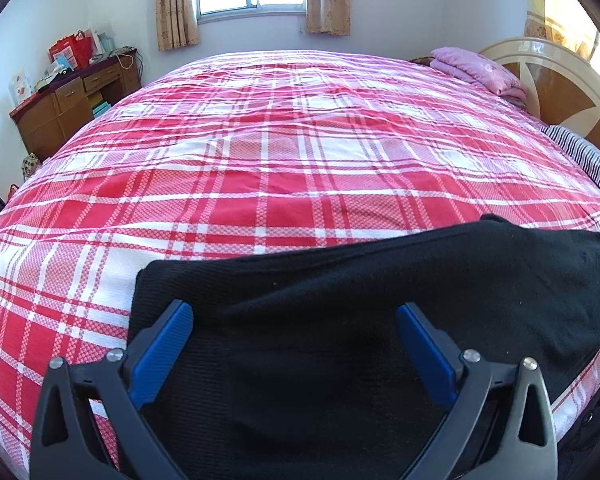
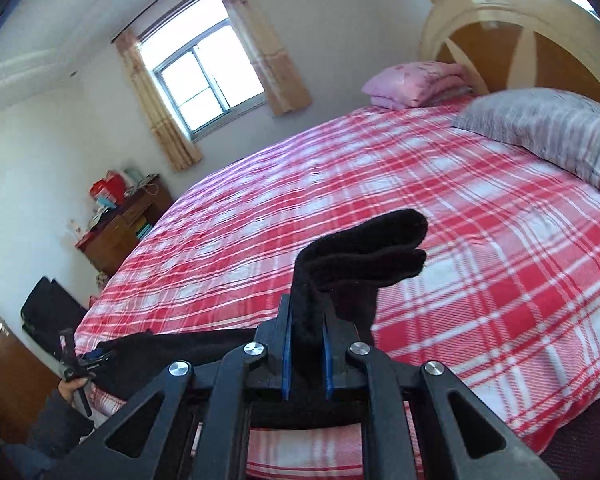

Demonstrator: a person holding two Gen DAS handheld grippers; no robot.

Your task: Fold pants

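Observation:
Black knit pants [image 1: 340,320] lie flat along the near edge of the bed with its red and white plaid cover [image 1: 284,152]. My left gripper [image 1: 294,316] hovers just over them near their left end, blue fingers [image 1: 162,350] spread wide, open, nothing between them. In the right wrist view my right gripper [image 2: 307,334] is shut on a bunched end of the pants [image 2: 364,248], lifted off the bed; the cloth flops forward beyond the blue pads [image 2: 287,354]. The rest of the pants [image 2: 172,344] trails left toward the left gripper [image 2: 74,364] and the hand holding it.
A striped pillow [image 2: 552,136] and a folded pink quilt [image 2: 416,82] lie by the headboard [image 2: 512,40] at the right. A wooden desk [image 1: 72,100] with clutter stands at the far left wall. A black bag [image 2: 48,312] sits on the floor by the bed.

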